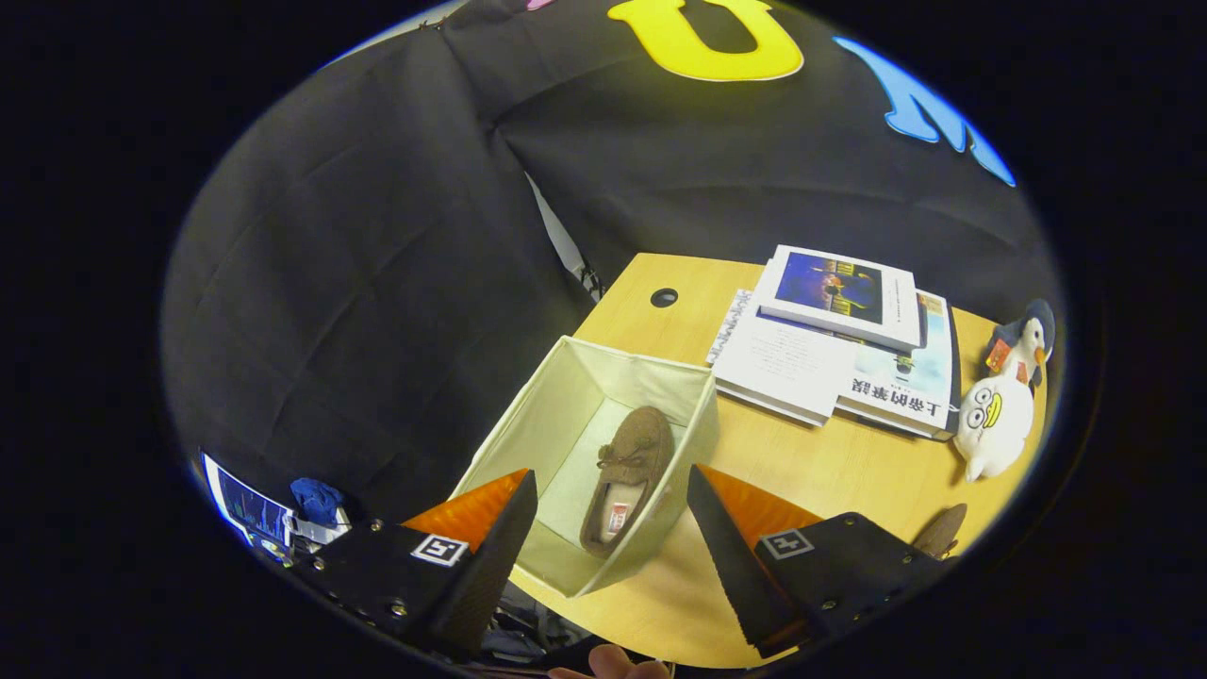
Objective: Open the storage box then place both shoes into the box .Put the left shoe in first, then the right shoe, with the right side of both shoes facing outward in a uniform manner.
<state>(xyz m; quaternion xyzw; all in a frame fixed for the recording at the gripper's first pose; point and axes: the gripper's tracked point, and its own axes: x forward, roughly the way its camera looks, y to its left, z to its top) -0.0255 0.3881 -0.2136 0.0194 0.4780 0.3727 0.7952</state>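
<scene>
Near the middle of the frame, an open cream fabric storage box (566,415) stands on the wooden worktop (811,453), at its left edge. One brown shoe (630,476) lies inside the box against its right wall, toe pointing away and opening toward the camera. Along the bottom of the frame the hand-held gripper (611,528) is released, its two fingers spread wide with nothing between them, and the near end of the box with the shoe's heel shows in the gap. At the lower right, just past the right finger, part of a second brown shoe (943,530) rests on the worktop. Toward the upper right lies a stack of books (839,344), with a penguin plush toy (1007,391) just beside it at the right.
</scene>
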